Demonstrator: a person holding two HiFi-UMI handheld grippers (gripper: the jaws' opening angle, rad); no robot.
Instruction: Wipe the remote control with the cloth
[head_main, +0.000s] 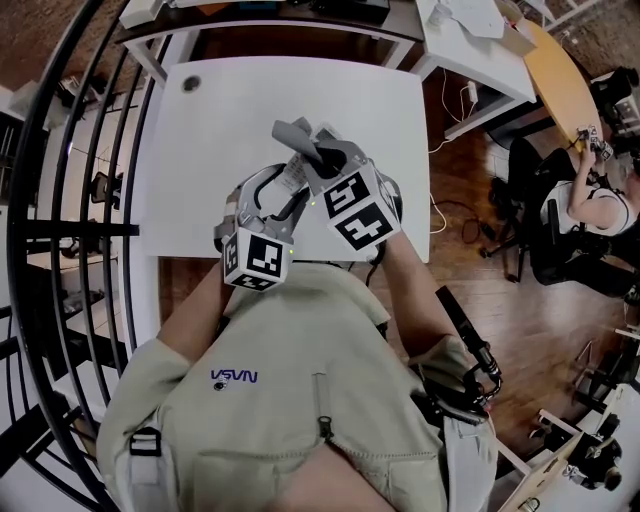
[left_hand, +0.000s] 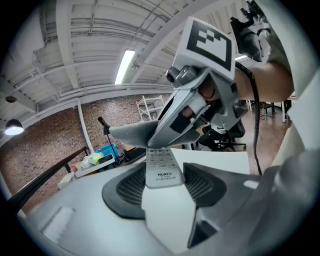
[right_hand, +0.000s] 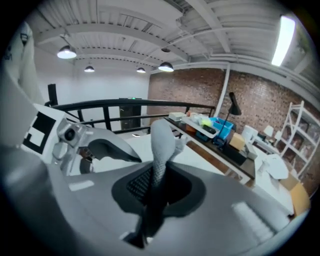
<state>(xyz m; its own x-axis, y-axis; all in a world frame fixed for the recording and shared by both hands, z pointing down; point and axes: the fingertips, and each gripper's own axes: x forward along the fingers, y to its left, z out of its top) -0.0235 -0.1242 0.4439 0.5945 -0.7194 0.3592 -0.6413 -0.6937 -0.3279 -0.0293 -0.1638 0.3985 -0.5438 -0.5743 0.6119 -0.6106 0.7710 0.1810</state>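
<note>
1. Head view: one white table (head_main: 250, 100), with two grippers held above its near edge. The left gripper (head_main: 280, 190) is just beside the right gripper (head_main: 315, 155). One grey cloth (head_main: 290, 130) sticks out ahead of them.
2. Left gripper view: the jaws are partly apart and clamped on the near end of one white remote control (left_hand: 162, 167), marked HUAYU. The cloth lies across its far end, under the right gripper.
3. Right gripper view: the jaws are almost together, pinching the one cloth, which stands up between them. The left gripper is close by at the left.
</note>
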